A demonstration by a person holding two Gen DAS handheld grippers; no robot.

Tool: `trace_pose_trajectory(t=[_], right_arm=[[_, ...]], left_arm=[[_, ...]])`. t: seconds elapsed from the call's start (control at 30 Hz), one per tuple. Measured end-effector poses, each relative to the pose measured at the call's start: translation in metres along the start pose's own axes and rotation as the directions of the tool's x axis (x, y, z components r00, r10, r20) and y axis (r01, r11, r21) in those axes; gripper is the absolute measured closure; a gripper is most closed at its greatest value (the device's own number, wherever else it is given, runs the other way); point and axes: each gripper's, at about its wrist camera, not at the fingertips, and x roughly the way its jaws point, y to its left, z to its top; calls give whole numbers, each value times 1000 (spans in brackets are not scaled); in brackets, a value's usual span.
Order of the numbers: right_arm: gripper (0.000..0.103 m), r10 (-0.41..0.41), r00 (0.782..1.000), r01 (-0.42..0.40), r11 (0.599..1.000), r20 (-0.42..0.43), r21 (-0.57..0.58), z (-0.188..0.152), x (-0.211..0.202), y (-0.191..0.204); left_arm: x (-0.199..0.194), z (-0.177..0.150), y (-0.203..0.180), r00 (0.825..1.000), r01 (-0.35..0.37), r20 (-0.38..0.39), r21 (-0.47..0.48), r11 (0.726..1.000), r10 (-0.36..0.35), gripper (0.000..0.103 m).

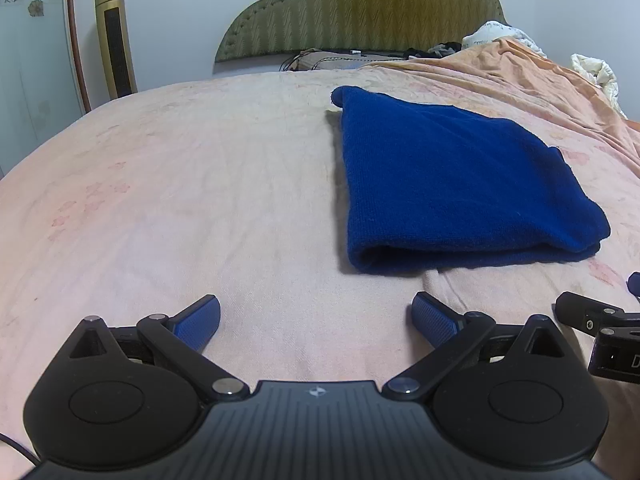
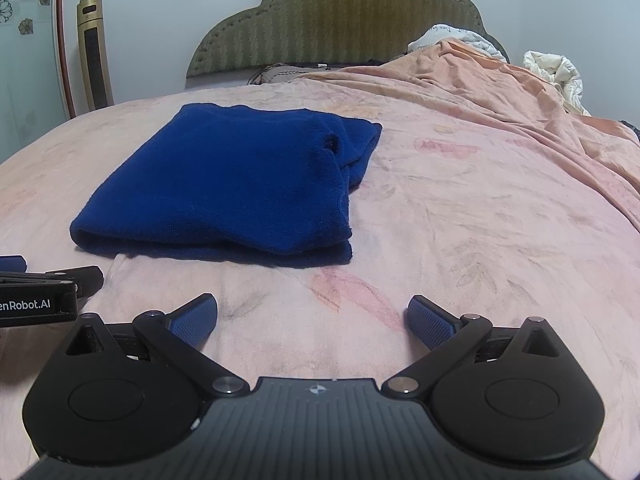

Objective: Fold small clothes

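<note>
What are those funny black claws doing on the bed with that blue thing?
A person is holding two grabber tools to fold small clothes. The blue knitted garment lies folded flat on the pink bedsheet. Right now neither tool touches it: the left gripper and the right gripper both sit open, just in front of the garment's near edge, holding nothing. A rumpled orange blanket lies further back.

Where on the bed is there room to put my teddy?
Bare sheet lies left of the blue folded garment, toward the gold tower fan, and right of it before the orange blanket. The headboard end is cluttered.
</note>
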Motion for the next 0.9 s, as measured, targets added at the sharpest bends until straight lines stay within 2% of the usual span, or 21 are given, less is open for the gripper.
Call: trace_pose_trajectory(t=[0.23, 0.4, 0.6, 0.9], right_arm=[[0, -12, 1000, 12, 1000, 2, 0, 2, 0, 3], [0, -24, 1000, 23, 998, -4, -54, 7, 6, 12], [0, 6, 1000, -6, 1000, -18, -16, 7, 8, 5], [0, 2, 1000, -3, 1000, -18, -18, 6, 8, 3]], left_arm=[[0, 0, 0, 1000, 1, 0, -1, 1000, -1, 0], [0, -1, -1, 1000, 2, 1, -4, 1000, -2, 0], [0, -1, -1, 1000, 1, 3, -3, 1000, -1, 0], [0, -1, -1, 1000, 0, 3, -1, 1000, 0, 0]])
